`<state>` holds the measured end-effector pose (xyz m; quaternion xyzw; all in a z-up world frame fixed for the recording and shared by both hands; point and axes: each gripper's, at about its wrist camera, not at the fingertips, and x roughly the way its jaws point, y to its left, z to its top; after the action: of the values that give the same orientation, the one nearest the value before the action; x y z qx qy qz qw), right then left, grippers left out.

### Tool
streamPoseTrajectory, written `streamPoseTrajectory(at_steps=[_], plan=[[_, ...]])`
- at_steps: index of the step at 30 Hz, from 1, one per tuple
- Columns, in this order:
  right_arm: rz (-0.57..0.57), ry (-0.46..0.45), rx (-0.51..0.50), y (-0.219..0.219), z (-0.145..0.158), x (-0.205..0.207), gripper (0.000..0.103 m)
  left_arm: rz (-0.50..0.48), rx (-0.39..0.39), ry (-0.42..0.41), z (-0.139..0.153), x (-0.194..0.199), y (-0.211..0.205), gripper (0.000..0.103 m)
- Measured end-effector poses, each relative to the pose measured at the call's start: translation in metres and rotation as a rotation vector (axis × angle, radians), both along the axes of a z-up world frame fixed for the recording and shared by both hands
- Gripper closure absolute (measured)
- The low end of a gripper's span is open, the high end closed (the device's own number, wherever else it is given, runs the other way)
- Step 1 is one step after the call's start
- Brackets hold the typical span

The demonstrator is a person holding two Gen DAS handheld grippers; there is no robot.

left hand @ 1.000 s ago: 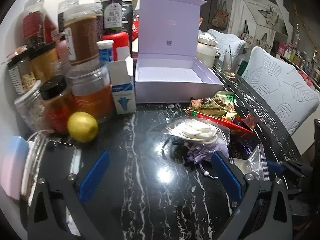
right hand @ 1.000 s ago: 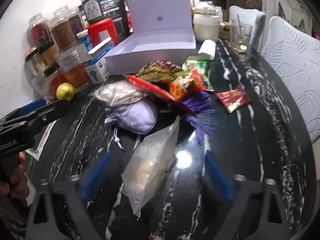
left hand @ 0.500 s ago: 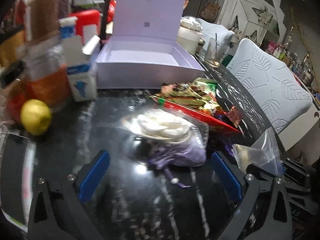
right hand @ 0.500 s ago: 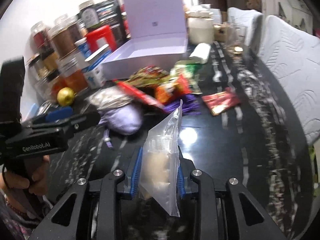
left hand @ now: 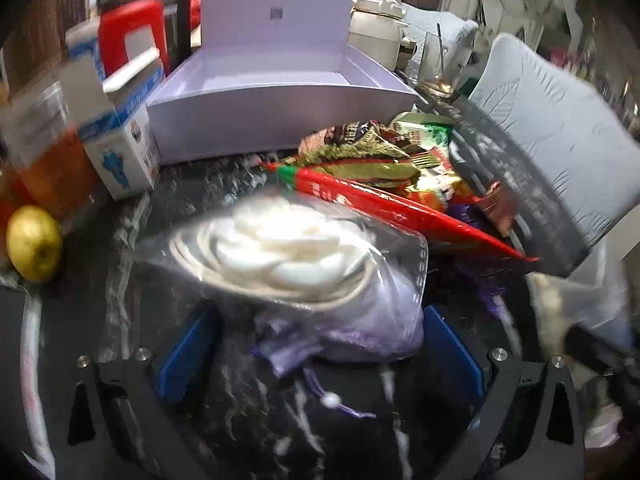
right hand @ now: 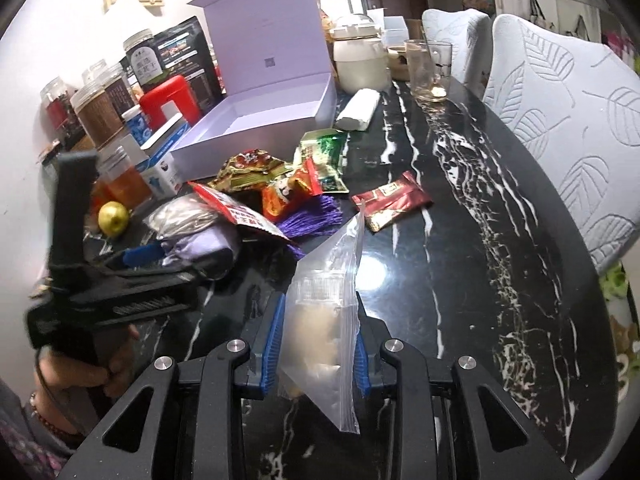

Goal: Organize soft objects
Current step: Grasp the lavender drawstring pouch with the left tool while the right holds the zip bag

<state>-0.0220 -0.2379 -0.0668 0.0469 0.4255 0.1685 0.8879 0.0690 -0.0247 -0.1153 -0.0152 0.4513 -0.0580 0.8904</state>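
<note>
Pickup is basically done: we've got the right gripper (right hand: 316, 344) clamped on the zip bag (right hand: 326, 312), off the table's near edge. Left gripper (left hand: 316, 350) sits open around the purple pouch (left hand: 360, 328). Next, probably squeeze that, then the lavender box (right hand: 256, 128) at the far-left corner.

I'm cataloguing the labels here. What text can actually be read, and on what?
None reads clearly.
Red snack packet: white characters, blurred.
Lavender box lid: a small square code, no legible words.
Jar labels and black pouch: print too small.
Blue-and-white carton: blurred.
</note>
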Motion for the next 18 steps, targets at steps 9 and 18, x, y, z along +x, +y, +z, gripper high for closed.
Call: streamPoseTrajectory(at_steps=[9, 18], plan=[[0.006, -0.004, 0.019, -0.001, -0.002, -0.002, 0.073, -0.061, -0.073, -0.017, 0.005, -0.004, 0.002, 0.043], [0.008, -0.017, 0.060, -0.003, 0.001, -0.010, 0.073, -0.098, -0.119, -0.087, 0.043, -0.037, 0.004, 0.046]])
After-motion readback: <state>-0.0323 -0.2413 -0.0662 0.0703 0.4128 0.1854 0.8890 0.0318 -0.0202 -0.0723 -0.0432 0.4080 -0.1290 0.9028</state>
